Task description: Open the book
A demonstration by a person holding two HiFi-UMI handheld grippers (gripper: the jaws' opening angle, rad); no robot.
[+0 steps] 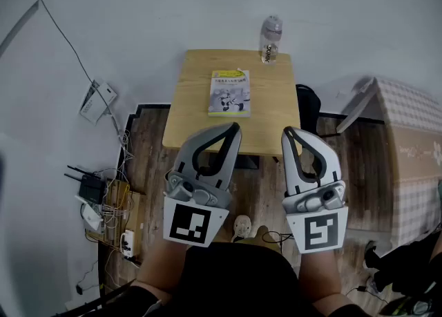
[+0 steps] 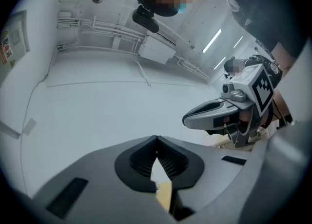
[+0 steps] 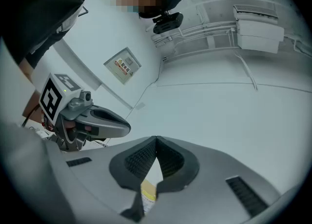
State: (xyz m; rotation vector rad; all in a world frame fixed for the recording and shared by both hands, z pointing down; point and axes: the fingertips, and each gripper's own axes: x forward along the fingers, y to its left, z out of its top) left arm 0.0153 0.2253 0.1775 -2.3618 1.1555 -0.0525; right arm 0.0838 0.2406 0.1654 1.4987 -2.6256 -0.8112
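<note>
**Gripper pair pressed together, book closed on bench**

Both the left gripper (image 1: 237,128) and the right gripper (image 1: 286,130) have their jaws meeting at the tips with nothing between them, as each gripper view shows. They sit side by side over the near edge of the bench (image 1: 193,101), pointing toward its far edge. The book (image 1: 230,92) lies flat and closed, cover up, near the bench middle. Its long axis runs from the near edge to the far edge, with the yellow top band toward the far edge. A bottle (image 1: 271,39) stands at the bench's far right corner.
</note>
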